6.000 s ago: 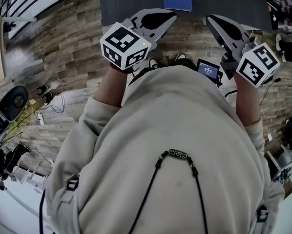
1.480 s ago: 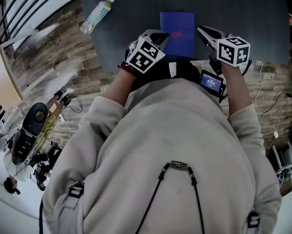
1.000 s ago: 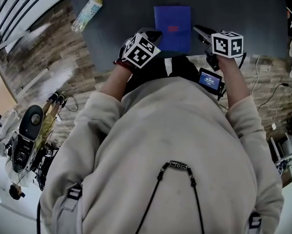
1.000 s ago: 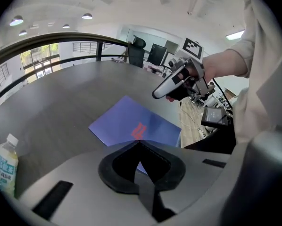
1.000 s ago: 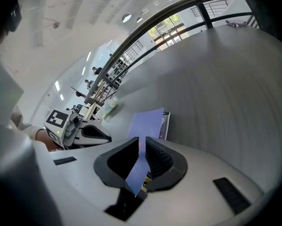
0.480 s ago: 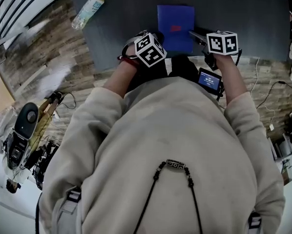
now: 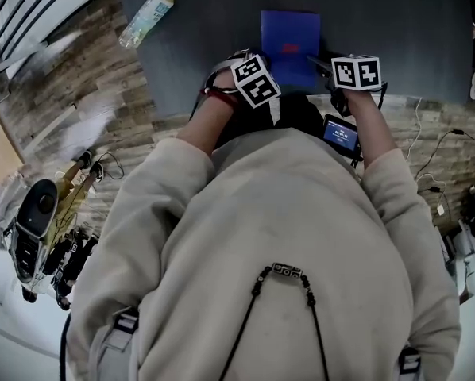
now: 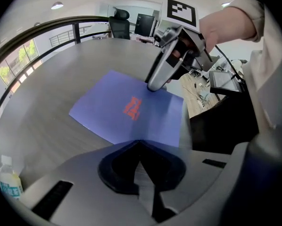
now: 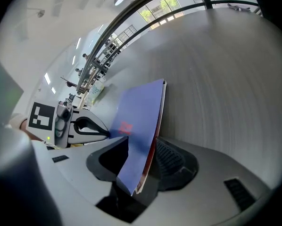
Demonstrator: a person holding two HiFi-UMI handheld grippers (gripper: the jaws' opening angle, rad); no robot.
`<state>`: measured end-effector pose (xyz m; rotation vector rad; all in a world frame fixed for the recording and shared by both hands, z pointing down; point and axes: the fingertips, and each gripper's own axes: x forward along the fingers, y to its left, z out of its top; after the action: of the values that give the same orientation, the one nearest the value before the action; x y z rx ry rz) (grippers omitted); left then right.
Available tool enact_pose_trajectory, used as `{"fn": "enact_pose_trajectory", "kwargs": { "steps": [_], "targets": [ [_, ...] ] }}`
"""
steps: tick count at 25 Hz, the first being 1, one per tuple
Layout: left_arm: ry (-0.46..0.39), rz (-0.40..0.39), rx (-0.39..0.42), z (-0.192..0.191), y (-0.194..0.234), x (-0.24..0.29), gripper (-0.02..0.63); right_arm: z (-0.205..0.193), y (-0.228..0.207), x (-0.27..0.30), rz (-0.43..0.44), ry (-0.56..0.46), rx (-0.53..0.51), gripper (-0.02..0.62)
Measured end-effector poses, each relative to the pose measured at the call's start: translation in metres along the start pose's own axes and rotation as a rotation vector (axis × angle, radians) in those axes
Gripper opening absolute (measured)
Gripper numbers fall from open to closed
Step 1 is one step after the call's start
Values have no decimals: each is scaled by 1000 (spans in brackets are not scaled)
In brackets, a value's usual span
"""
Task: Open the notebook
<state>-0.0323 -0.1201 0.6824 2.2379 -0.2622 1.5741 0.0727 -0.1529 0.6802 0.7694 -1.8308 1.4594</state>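
The notebook [image 7: 290,42] lies by the table's [image 7: 396,38] near edge, one corner between the opening jaws of the right gripper [image 9: 142,160]; catch only the cover there, and let the left gripper [image 8: 140,144], its jaws pressed together, pin the rest.

No words can be read. The blue notebook [image 8: 127,112] has a red print in the middle of its cover, too blurred to read. The bottle [image 8: 8,182] label, lower left, is also unreadable.

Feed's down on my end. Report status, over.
Left gripper shut, tips at near edge of notebook. Right gripper opening, notebook corner between jaws, not pinched. Notebook closed, flat on table. Bottle far off.
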Motion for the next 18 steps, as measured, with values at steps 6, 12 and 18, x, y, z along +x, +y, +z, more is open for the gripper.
{"fn": "enact_pose_trajectory", "kwargs": {
  "steps": [6, 12, 18],
  "targets": [
    [9, 3, 0, 0, 0, 0, 5, 2, 0, -1, -5, 3, -18, 176],
    [41, 10, 13, 0, 1, 2, 5, 13, 5, -3, -11, -27, -9, 176],
    [48, 23, 14, 0, 1, 2, 5, 13, -5, 0, -37, -21, -12, 176]
  ]
}}
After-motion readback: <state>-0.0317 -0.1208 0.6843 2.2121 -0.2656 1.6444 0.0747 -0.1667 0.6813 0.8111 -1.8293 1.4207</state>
